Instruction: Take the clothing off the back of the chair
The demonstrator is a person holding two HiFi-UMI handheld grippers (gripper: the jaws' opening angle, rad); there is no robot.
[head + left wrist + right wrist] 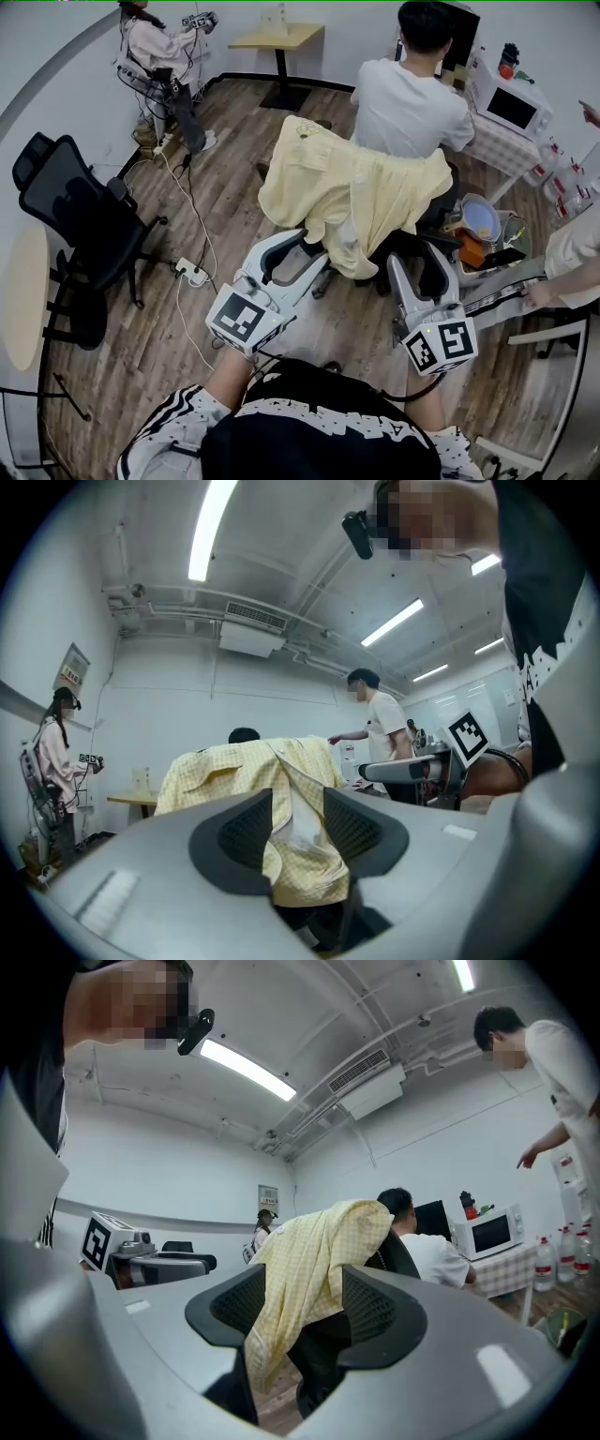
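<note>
A pale yellow checked shirt point(347, 192) hangs over the back of a black chair point(439, 214) in the middle of the head view, its hem dangling toward me. My left gripper point(314, 251) is level just below the shirt's left hem, jaws apart. In the left gripper view the shirt point(253, 771) fills the gap between the fingers of the left gripper point(298, 822), and no pad presses on it. My right gripper point(418, 258) is beside the shirt's right hem, also open. The right gripper view shows the shirt point(314, 1260) hanging beyond the spread jaws of the right gripper point(302, 1321).
A person in a white T-shirt point(408, 103) sits just beyond the chair, facing a table with a microwave point(514, 105). A second black office chair point(80, 220) stands at the left. A power strip and cables point(192, 272) lie on the wood floor. Containers point(480, 220) sit at the right.
</note>
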